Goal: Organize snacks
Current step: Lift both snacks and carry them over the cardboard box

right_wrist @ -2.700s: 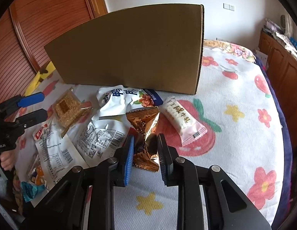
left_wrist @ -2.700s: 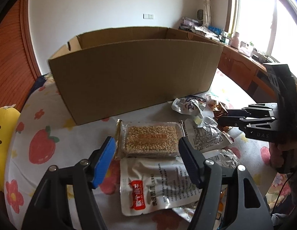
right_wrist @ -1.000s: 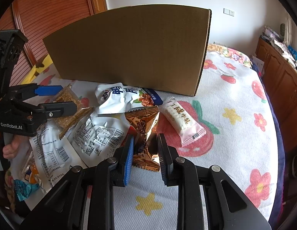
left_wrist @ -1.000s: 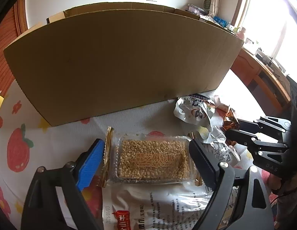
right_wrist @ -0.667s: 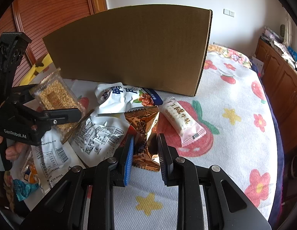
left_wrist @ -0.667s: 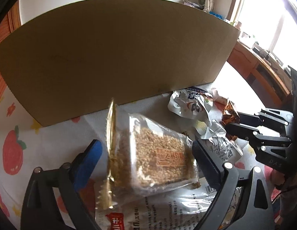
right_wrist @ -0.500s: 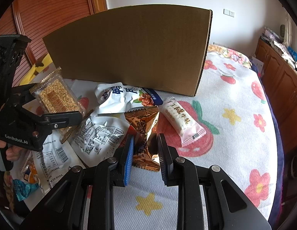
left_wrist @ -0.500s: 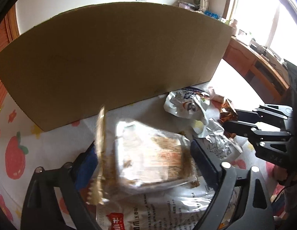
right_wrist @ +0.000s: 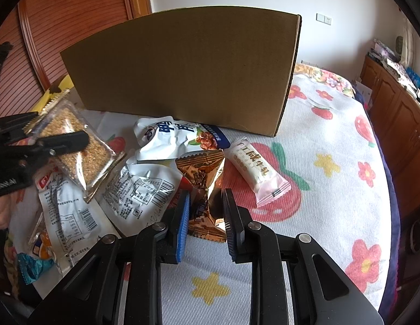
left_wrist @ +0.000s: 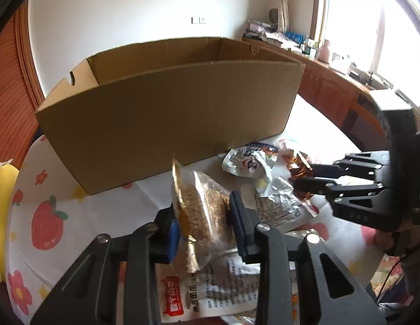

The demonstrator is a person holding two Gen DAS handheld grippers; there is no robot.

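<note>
A clear pack of sesame bars (left_wrist: 199, 189) stands on edge between the pads of my left gripper (left_wrist: 204, 211), whose jaws are closing and press on both its sides. It hangs above the bedspread in front of the open cardboard box (left_wrist: 166, 113). In the right wrist view the same sesame pack (right_wrist: 82, 151) sits in the left gripper (right_wrist: 59, 127) at the far left. My right gripper (right_wrist: 205, 205) rests low, shut on a bronze foil snack (right_wrist: 201, 173) that lies on the bedspread.
Around the foil snack lie a white and blue pouch (right_wrist: 172, 138), a pink and white bar (right_wrist: 256, 170), a white pouch with a barcode (right_wrist: 139, 187) and a red-labelled pouch (right_wrist: 66, 211). The fruit-print bedspread (right_wrist: 332, 189) runs right. Wooden cabinets (left_wrist: 332, 97) stand behind.
The left gripper closed from wide open onto the sesame pack, turned it from flat onto its edge and lifted it off the pouches. The right gripper stayed still.
</note>
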